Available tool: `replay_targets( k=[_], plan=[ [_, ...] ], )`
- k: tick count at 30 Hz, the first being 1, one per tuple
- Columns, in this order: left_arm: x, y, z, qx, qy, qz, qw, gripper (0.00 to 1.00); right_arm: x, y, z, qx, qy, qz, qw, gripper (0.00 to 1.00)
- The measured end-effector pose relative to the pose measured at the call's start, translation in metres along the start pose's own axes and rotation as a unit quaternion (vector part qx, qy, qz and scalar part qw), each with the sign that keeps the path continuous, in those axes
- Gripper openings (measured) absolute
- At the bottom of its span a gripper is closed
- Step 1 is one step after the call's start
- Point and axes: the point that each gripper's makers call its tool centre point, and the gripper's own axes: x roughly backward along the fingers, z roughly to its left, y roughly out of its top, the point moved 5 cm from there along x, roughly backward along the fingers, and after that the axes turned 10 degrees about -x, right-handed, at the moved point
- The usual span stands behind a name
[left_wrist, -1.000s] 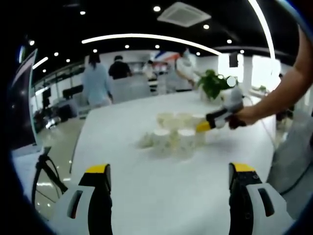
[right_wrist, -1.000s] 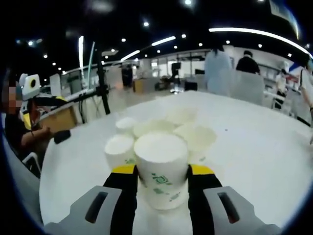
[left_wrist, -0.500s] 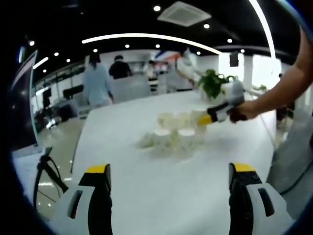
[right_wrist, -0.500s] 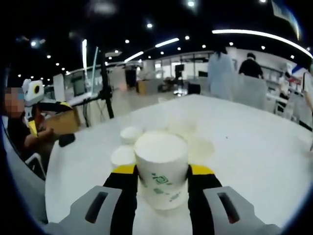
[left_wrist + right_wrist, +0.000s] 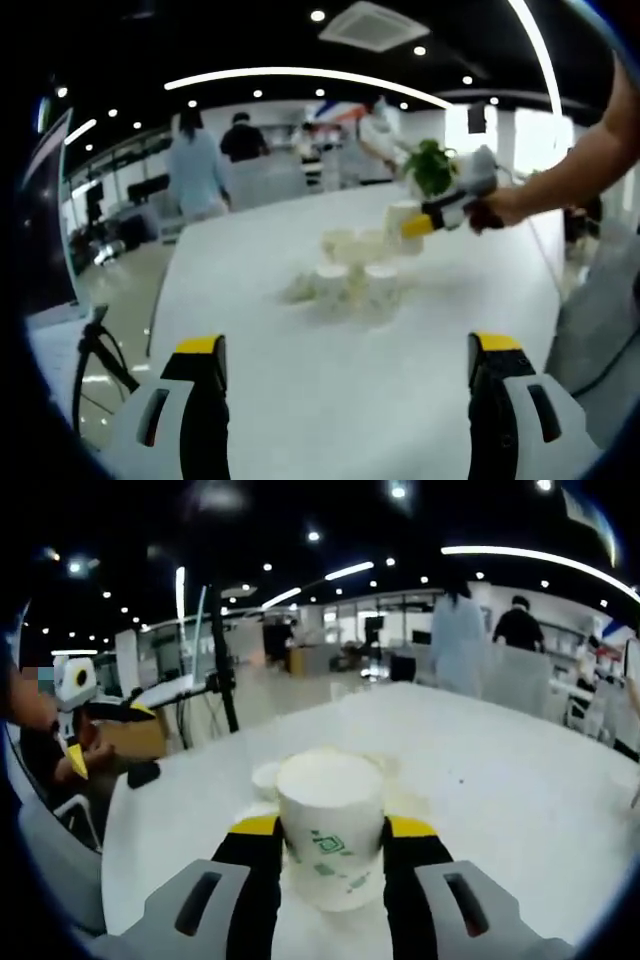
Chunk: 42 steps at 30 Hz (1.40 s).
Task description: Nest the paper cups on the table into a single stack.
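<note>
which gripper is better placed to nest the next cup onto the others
Right. The right gripper already holds a paper cup between its jaws, lifted above the cluster of cups on the table. The left gripper is open, holds nothing, and sits well back from them.

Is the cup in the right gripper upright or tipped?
Upright: the cup stands rim-up between the right gripper's fingers, which press its sides.

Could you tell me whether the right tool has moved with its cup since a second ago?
Yes. In the left gripper view, the right tool and its paper cup have risen from among the cups on the table to above them, toward the plant.
</note>
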Motion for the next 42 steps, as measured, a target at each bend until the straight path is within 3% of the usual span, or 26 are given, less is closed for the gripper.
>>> replay_targets(
  k=[20,42],
  plan=[
    [-0.001,0.004,-0.003,-0.002,-0.003,-0.003,1.0000,0.98,0.007,0.008,0.006,0.007,0.006,-0.005,0.9999,0.36],
    [-0.001,0.011,-0.017,0.004,-0.009,-0.006,0.9999,0.98,0.035,0.009,0.023,0.008,0.016,-0.016,0.9997,0.36]
  ],
)
